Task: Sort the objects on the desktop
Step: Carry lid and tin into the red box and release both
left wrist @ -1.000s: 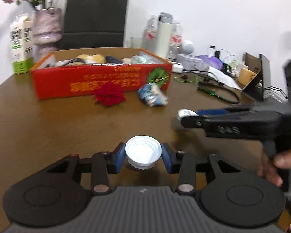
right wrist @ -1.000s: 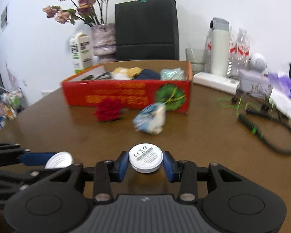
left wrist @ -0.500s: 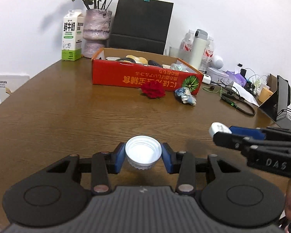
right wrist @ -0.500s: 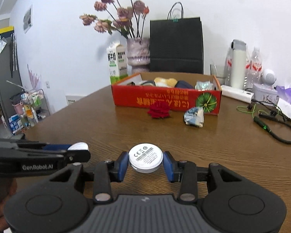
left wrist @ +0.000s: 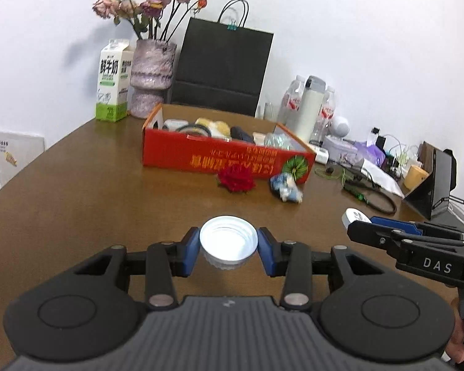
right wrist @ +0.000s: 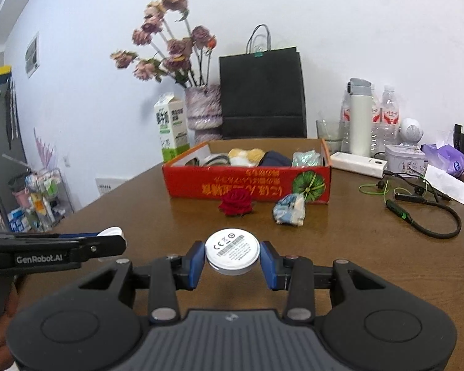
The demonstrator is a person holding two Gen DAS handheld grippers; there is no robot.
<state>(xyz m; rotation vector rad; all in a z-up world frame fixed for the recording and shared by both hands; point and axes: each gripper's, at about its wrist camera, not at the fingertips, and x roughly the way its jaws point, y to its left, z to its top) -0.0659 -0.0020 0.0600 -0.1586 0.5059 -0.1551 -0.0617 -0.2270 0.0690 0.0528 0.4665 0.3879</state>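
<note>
My left gripper is shut on a white bottle cap, hollow side up, held above the brown table. My right gripper is shut on a white round disc with a barcode label. Each gripper shows in the other's view: the right one at the right with the disc, the left one at the left with the cap. Ahead stands a red cardboard box holding several items. In front of it lie a red rose head and a crumpled blue-white wrapper.
Behind the box stand a milk carton, a vase of dried flowers and a black paper bag. Bottles and a white flask crowd the far right, with a power strip, cables and earphones.
Both grippers have risen and drawn back from the box, which now looks smaller and farther. Each keeps its hold on its item. The left view has rolled slightly.
</note>
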